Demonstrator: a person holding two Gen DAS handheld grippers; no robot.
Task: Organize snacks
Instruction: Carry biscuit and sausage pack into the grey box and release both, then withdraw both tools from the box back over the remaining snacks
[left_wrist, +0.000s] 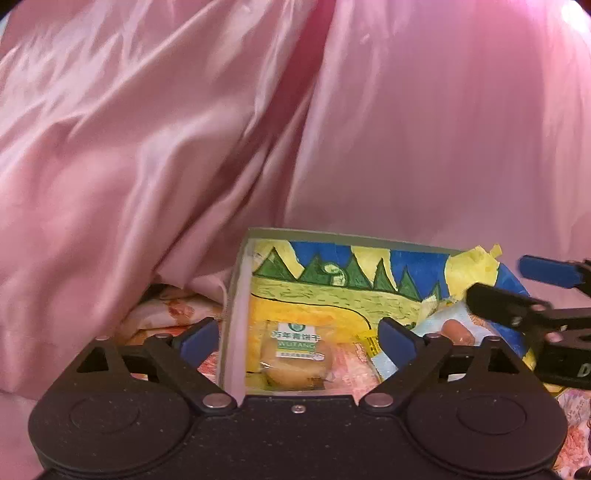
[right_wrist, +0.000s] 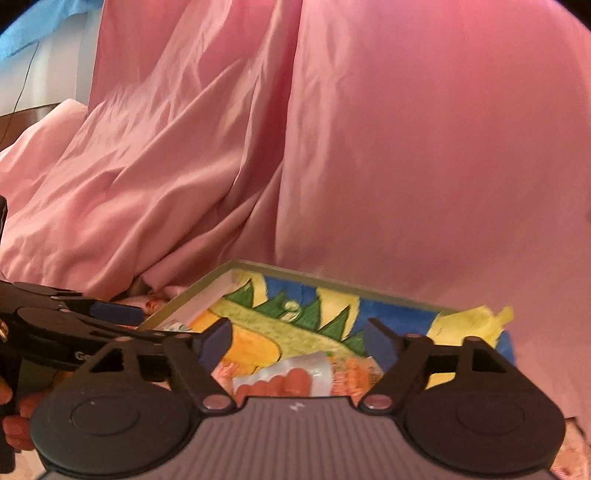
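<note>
Hovering, jaws apart and empty, over box (left_wrist: 240, 295) at lower centre; biscuit pack (left_wrist: 295, 354) and sausage pack (right_wrist: 284, 380) already inside; remainder unclear.

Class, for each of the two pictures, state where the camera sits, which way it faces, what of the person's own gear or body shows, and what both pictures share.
Left wrist: on the left gripper, facing forward over the box at the biscuit packet; its open fingers show, and the right gripper enters from the right.
Right wrist: on the right gripper, facing the box and sausage packet; the left gripper and hand show at left.
Shared: box, sausage packet, pink curtain.
</note>
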